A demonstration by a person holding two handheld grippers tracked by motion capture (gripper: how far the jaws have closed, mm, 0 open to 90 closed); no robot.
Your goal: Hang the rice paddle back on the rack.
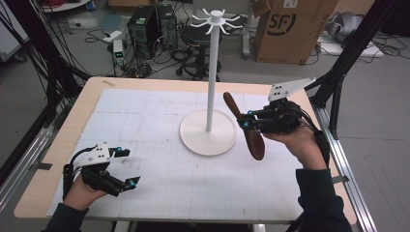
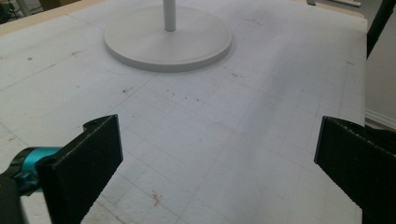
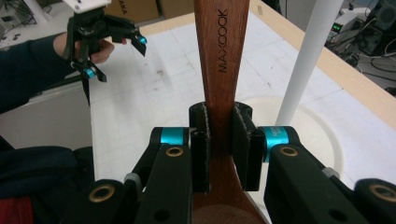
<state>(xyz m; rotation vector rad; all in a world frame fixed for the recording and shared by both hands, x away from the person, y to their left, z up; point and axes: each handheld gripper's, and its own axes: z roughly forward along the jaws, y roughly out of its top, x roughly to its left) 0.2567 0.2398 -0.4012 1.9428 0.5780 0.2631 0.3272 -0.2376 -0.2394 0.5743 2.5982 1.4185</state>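
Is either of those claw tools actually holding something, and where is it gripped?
The right gripper clamps a wooden spoon on its handle, just above the bowl. The left gripper is open and holds nothing.

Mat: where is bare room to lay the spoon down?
The mat is bare between the left claw and the stand, and along the near edge. It is crowded only at the stand's base, where the right claw holds the spoon.

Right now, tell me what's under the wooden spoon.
The spoon is held off the table, clamped in the right gripper. Beneath it lie the white mat and the edge of the stand's round base. Part of that base rim is hidden behind the spoon.
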